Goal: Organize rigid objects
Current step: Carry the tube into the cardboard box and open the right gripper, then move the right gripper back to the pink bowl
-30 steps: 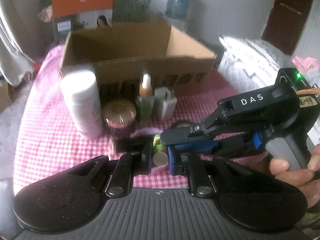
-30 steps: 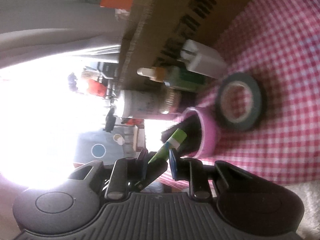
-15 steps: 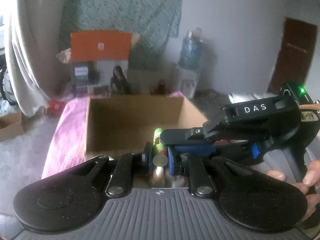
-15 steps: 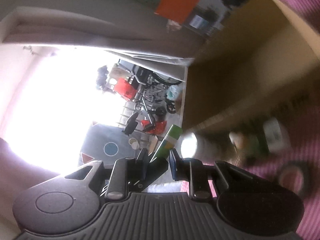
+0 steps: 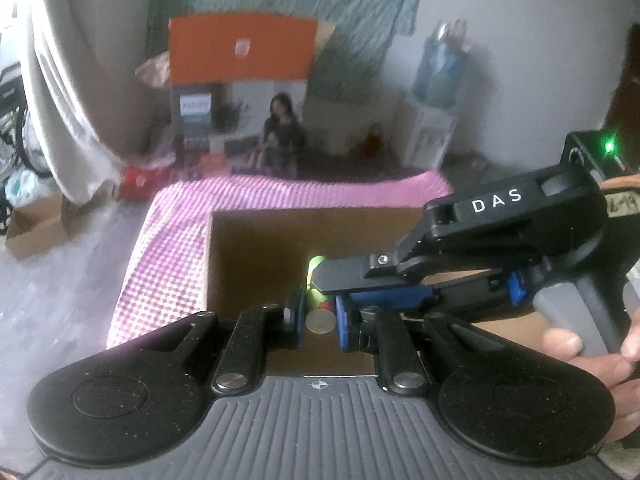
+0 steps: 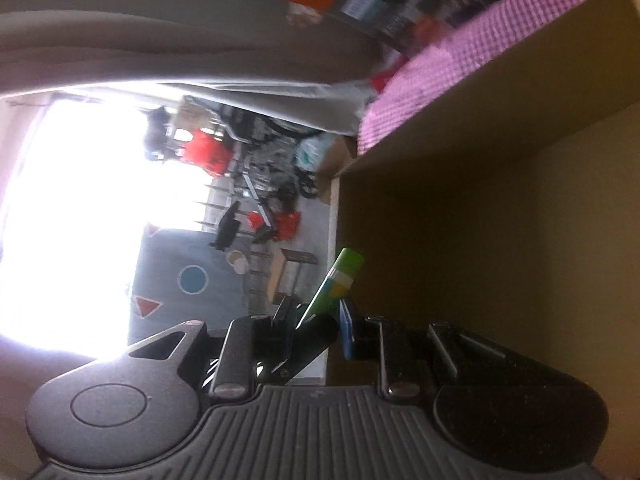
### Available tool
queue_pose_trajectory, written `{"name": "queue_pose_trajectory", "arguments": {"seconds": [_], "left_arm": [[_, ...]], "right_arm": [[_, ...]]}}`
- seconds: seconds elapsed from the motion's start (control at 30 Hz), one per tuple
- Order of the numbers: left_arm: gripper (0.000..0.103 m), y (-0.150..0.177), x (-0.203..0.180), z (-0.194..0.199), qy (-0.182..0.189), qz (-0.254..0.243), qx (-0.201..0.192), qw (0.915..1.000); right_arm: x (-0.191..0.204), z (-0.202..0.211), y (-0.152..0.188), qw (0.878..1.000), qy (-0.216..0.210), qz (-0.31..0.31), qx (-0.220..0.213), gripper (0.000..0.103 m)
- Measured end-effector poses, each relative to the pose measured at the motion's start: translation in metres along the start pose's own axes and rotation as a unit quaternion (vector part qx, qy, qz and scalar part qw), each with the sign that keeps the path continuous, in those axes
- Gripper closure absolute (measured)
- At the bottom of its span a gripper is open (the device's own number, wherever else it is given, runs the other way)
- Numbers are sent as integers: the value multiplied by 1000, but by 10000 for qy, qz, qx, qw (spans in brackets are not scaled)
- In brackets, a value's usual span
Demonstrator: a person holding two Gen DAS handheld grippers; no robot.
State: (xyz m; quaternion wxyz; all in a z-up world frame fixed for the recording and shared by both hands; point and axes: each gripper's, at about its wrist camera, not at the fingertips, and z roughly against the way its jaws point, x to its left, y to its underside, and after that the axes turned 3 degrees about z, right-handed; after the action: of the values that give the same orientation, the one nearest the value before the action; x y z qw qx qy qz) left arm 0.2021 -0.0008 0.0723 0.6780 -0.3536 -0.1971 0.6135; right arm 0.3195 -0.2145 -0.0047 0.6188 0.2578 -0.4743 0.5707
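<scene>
- Both grippers have been raised from the checked cloth over the last second, and the bottles, jar and tape rolls seen then are out of view; the open box now fills the lower middle of both views.
- Left gripper (image 5: 318,316): its fingers are clenched on a green tube (image 5: 318,300), whose round silver end faces the camera and whose green end points away.
- Right gripper (image 5: 332,284) is seen in the left wrist view reaching in from the right; its black upper finger lies across the top of the tube.
- In the right wrist view, the right gripper (image 6: 316,326) is clenched on the same tube (image 6: 340,280), which projects up and away between the blue pads (image 6: 346,332).
- Tube position: held in the air by both grippers, above the near part of the box (image 5: 256,256). The box interior behind it is bare brown cardboard.
- The box rests on a pink checked cloth (image 5: 168,248), which extends to the left and far side of the box.
- The person's hand (image 5: 592,356) is seen at the right edge, wrapped on the right gripper handle.
- An orange carton (image 5: 240,50) stands in the far background.
</scene>
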Motion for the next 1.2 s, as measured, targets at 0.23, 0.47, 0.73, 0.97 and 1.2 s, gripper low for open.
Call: {"name": "queue_pose_trajectory", "arguments": {"seconds": [0.23, 0.47, 0.73, 0.97, 1.2], "left_arm": [[89, -12, 11, -55, -493, -209, 569, 9969], [87, -12, 20, -76, -756, -300, 907, 9926], [82, -13, 14, -68, -611, -310, 847, 9941], [68, -19, 12, -30, -497, -200, 315, 9981], [59, -18, 11, 23, -385, 94, -254, 9989]], "right_arm": [[-31, -48, -36, 9982, 364, -366, 299, 78], [-52, -78, -44, 9953, 584, -596, 488, 78], [-56, -73, -38, 9940, 665, -747, 433, 77], [-45, -48, -28, 9950, 710, -620, 343, 77], [-25, -12, -17, 9974, 568, -445, 83, 77]]}}
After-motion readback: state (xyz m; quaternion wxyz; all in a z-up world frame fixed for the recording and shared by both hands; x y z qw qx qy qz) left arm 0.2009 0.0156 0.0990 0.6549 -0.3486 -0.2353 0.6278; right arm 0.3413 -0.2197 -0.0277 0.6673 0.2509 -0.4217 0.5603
